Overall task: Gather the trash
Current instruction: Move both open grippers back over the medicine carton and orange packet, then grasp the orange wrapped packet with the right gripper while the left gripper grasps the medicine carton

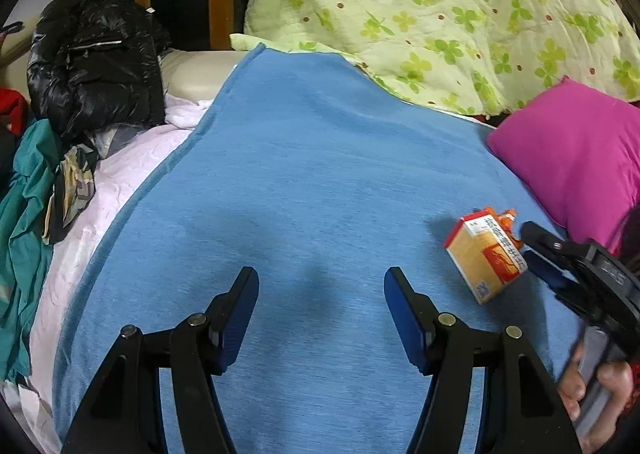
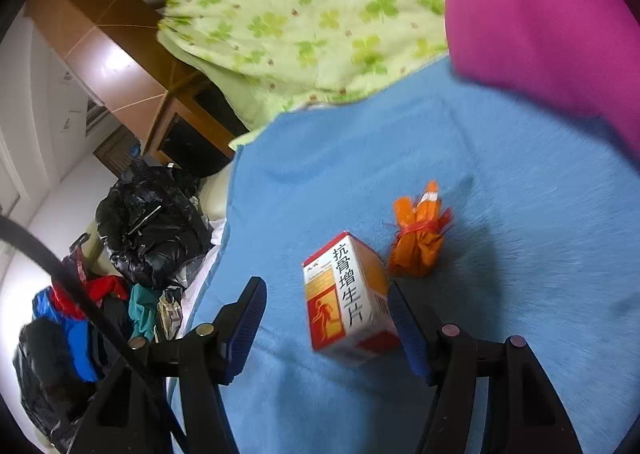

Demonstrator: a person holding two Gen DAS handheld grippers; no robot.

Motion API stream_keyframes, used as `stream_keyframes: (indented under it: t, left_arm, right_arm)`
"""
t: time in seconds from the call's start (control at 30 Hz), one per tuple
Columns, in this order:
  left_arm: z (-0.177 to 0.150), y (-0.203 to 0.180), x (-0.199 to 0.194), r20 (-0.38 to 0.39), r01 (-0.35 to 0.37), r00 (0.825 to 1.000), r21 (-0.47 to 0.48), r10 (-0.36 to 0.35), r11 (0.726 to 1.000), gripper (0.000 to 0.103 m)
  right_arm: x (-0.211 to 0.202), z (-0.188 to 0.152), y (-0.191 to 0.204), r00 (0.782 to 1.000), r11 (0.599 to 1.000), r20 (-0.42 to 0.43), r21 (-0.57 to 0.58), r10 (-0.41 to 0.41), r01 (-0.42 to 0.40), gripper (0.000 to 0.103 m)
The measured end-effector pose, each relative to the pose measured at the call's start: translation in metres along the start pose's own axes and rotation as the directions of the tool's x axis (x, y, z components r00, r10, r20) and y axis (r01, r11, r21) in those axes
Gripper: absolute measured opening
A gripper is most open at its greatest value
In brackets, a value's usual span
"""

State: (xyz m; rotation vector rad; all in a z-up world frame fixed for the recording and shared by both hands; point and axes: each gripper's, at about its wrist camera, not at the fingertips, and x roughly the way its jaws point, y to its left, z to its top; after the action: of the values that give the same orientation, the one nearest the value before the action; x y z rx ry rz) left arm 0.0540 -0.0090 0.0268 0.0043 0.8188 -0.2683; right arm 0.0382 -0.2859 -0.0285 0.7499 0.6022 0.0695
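medicine box [image 2: 349, 300] lying flat, lengthwise toward right tool [image 2: 326, 314]

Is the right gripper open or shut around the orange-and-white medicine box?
Open: the right gripper straddles the orange-and-white medicine box, a clear gap beside its left finger.

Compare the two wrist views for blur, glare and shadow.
Left wrist view: mostly sharp; soft shadows on the blue blanket; the right tool slightly smeared at the edge. Right wrist view: motion blur across the pink pillow and blanket; glare on the wooden cabinet; the medicine box still legible.
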Motion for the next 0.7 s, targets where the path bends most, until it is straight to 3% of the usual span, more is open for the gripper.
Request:
stream_keyframes:
  t: [0.17,0.3,0.37,0.43,0.47,0.53,0.57,0.6,0.63,0.67,0.7]
  left_arm:
    - [0.001,0.014,0.004,-0.006,-0.018,1.000,-0.020,0.017,1.000,0.066]
    - [0.003,0.023,0.007,-0.010,-0.022,1.000,-0.038,0.022,0.999,0.066]
    - [0.005,0.028,0.006,-0.008,-0.021,1.000,-0.056,0.021,0.998,0.066]
    - [0.007,0.033,0.004,0.002,-0.020,1.000,-0.072,0.020,0.997,0.066]
    - [0.008,0.036,0.002,0.008,-0.025,1.000,-0.078,0.026,0.997,0.066]
    - [0.009,0.041,0.000,0.017,-0.036,0.999,-0.091,0.038,0.995,0.066]
    - [0.009,0.043,0.000,0.017,-0.036,0.999,-0.099,0.038,0.994,0.066]
    - [0.009,0.045,0.000,0.015,-0.033,0.999,-0.105,0.035,0.994,0.066]
    - [0.008,0.045,0.000,0.014,-0.030,0.999,-0.108,0.031,0.994,0.066]
    - [0.008,0.045,0.000,0.011,-0.025,1.000,-0.108,0.026,0.994,0.066]
    - [0.008,0.044,0.001,0.009,-0.021,1.000,-0.109,0.022,0.994,0.066]
  right_arm:
    - [0.027,0.009,-0.016,0.999,0.995,-0.006,0.089,0.035,-0.034,0.067]
    - [0.048,-0.001,-0.005,0.990,0.991,-0.087,0.082,0.110,-0.103,0.069]
    - [0.055,-0.010,0.009,0.963,0.976,-0.167,0.077,0.212,-0.202,0.069]
    - [0.061,-0.020,0.027,0.904,0.941,-0.259,0.095,0.339,-0.326,0.069]
    - [0.057,-0.021,0.035,0.907,0.944,-0.261,0.052,0.329,-0.327,0.069]
    - [0.043,-0.013,0.042,0.944,0.961,-0.198,-0.034,0.264,-0.276,0.069]
    - [0.029,-0.004,0.038,0.974,0.977,-0.104,-0.048,0.200,-0.206,0.069]
    - [0.020,0.000,0.036,0.988,0.986,-0.040,-0.057,0.151,-0.153,0.069]
    - [0.007,0.007,0.032,0.996,0.996,0.049,-0.060,0.075,-0.073,0.069]
    - [-0.004,0.015,0.029,0.989,0.997,0.137,-0.055,-0.054,0.062,0.069]
    - [-0.010,0.019,0.027,0.968,0.983,0.193,-0.050,-0.162,0.175,0.069]
